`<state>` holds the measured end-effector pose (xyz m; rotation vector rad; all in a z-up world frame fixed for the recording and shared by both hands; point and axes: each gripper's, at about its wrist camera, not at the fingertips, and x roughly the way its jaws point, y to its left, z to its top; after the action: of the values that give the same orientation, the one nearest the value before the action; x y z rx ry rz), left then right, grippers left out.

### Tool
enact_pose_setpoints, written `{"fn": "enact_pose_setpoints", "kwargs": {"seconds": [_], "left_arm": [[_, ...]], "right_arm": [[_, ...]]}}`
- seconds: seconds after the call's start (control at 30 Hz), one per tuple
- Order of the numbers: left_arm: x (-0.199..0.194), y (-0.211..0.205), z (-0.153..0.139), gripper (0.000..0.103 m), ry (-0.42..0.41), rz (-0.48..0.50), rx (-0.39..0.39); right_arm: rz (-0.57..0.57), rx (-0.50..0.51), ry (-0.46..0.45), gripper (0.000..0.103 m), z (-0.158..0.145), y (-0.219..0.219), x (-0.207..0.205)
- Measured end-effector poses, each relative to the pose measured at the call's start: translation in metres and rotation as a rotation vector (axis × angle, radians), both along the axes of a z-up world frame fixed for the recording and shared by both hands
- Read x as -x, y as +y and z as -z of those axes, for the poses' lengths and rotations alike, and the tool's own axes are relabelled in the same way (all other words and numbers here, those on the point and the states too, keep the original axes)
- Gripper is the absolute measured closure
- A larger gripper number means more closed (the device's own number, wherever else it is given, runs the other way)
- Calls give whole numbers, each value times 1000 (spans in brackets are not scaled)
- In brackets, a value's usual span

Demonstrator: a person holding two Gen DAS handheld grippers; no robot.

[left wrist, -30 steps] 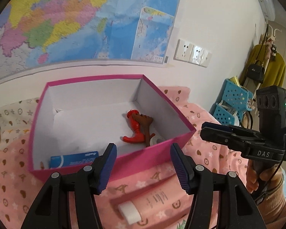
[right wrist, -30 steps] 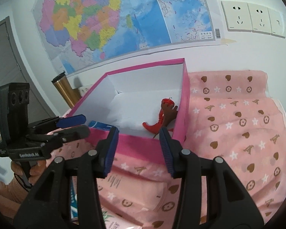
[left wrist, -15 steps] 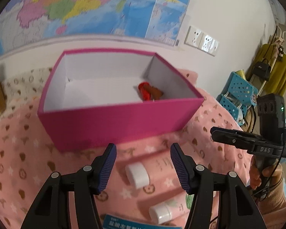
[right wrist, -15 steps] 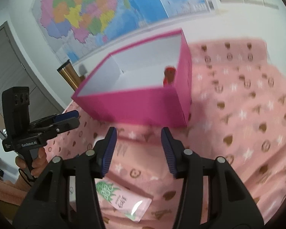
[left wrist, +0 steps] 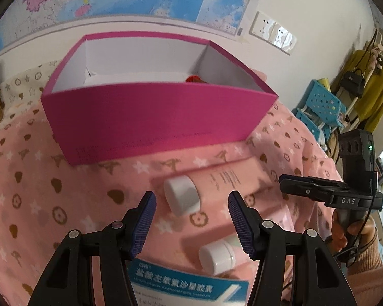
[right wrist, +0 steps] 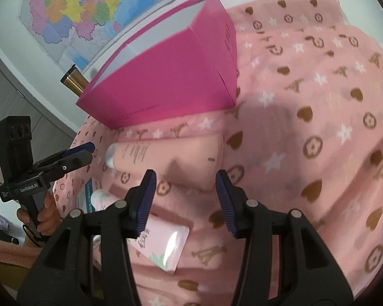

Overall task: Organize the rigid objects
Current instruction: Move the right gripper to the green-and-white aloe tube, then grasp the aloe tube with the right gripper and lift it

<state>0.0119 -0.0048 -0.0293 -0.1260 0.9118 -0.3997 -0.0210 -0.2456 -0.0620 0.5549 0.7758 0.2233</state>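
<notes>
A magenta box [left wrist: 160, 117] stands open-topped on the pink patterned cloth, and a red toy [left wrist: 194, 78] peeks over its front wall. In front of it lies a large pink tube [left wrist: 229, 178] with a white cap [left wrist: 182, 195]. My left gripper [left wrist: 191, 204] hovers open just above that cap. Nearer lie a small white-capped tube [left wrist: 217, 255] and a blue-and-white medicine box [left wrist: 186, 285]. My right gripper [right wrist: 186, 181] is open over the large tube's [right wrist: 166, 155] flat end, with the small tube [right wrist: 160, 242] below it. Each gripper shows in the other's view: right gripper [left wrist: 306, 188], left gripper [right wrist: 81, 153].
A map and wall sockets [left wrist: 273, 30] are behind the box. A golden flask [right wrist: 75, 80] stands at the box's left. Blue baskets [left wrist: 319, 107] and a coat rack with a yellow garment [left wrist: 370, 94] are to the right. Bare pink cloth [right wrist: 319, 127] stretches right of the box.
Both grippers have come down and back from over the box toward the cloth. The box's inside is now mostly hidden, and the tubes and medicine box have come into view beneath them.
</notes>
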Motion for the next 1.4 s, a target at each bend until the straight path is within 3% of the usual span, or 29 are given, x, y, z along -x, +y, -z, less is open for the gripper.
{"fn": "enact_pose_setpoints", "kwargs": {"seconds": [0.73,0.93,1.4], "left_arm": [[41,-18,20,44,100,138,-7],[43,-21,21,51,110,152,16],[39,-21,17,51,90,123,26]], "right_arm": [[-73,33,27,53,9,34,44],[-90,51,20,53,9,44,43],[-70,100,7,52,3,49,38]]}}
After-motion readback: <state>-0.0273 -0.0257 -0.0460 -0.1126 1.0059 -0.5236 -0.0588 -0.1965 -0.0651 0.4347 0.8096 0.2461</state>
